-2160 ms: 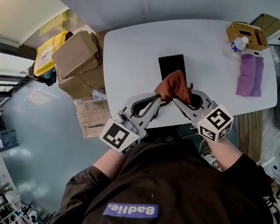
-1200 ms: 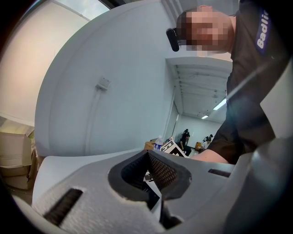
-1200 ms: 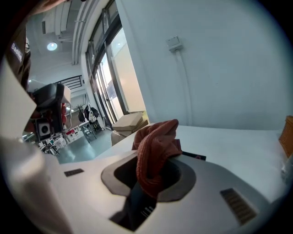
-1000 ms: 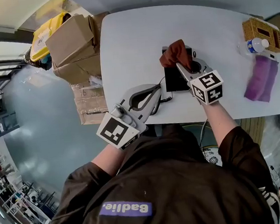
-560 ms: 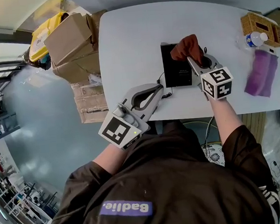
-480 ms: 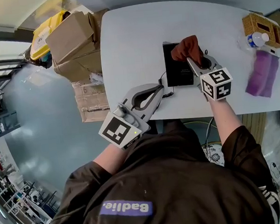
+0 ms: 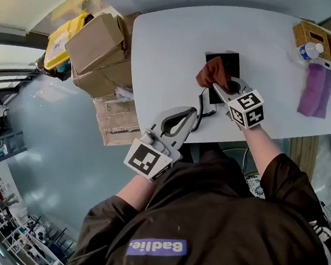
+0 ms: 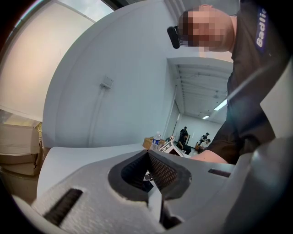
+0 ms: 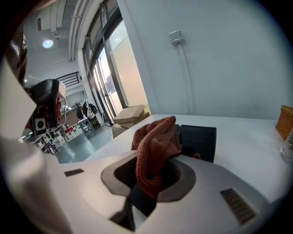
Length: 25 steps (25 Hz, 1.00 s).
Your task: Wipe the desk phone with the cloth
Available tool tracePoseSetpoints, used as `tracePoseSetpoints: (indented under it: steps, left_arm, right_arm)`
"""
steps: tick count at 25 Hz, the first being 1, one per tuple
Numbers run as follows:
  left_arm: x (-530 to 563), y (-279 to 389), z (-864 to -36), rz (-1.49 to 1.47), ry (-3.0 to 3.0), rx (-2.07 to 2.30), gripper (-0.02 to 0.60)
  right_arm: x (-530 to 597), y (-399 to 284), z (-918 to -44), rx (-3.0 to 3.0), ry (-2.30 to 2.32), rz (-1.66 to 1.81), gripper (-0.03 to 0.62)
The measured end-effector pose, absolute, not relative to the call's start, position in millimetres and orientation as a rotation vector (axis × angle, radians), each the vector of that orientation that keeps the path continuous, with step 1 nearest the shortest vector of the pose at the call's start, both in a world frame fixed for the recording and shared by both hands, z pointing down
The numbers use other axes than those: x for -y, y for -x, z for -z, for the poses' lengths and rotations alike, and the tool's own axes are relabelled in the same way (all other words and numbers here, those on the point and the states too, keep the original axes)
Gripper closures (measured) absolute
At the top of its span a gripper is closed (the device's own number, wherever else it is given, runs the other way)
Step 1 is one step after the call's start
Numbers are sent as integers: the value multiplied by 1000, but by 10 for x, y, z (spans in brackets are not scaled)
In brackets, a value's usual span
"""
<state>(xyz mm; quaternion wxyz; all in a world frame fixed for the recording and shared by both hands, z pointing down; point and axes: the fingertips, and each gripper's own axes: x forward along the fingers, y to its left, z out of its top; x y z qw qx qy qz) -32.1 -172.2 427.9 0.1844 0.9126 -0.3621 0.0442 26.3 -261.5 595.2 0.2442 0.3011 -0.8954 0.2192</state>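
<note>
The left gripper [image 7: 192,115] is kept at the near edge of the white table [image 7: 163,47], clenched shut with nothing in it, just beside a coiled cord [image 7: 202,104]. A bit farther and to the right, the right gripper [image 7: 215,85] is clamped on a rust-coloured cloth [image 7: 212,72], which is bunched up over the near left part of the black desk phone [image 7: 230,62]. Far right, a purple rag [image 7: 316,90], a water bottle [image 7: 309,51] and a wicker basket [image 7: 312,32] are parked together.

cloth [image 7: 212,72] on desk phone [image 7: 224,65], table [image 7: 164,53]
</note>
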Motion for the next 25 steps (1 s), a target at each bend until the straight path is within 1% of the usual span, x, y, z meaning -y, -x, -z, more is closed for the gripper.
tracePoseSetpoints:
  steps: [3, 12, 15, 19, 25]
  left_arm:
    - [1676, 269, -4278, -123, -2576, 1008, 566]
    - [1676, -119, -4276, -125, -2593, 1006, 566]
    - [1635, -225, -4303, -124, -2581, 1017, 566]
    - [1577, -265, -4341, -146, -2556, 1043, 566]
    - [1490, -197, -4332, -165, -2544, 1098, 566]
  right_arm:
    - [2584, -364, -5971, 2431, -833, -596, 499]
    - [2621, -1054, -6052, 2386, -893, -593, 499]
    - [2602, -1190, -6087, 2385, -892, -594, 500]
    - [2536, -1120, -6108, 2403, -849, -606, 499]
    - [2325, -719, -6151, 2432, -705, -593, 500]
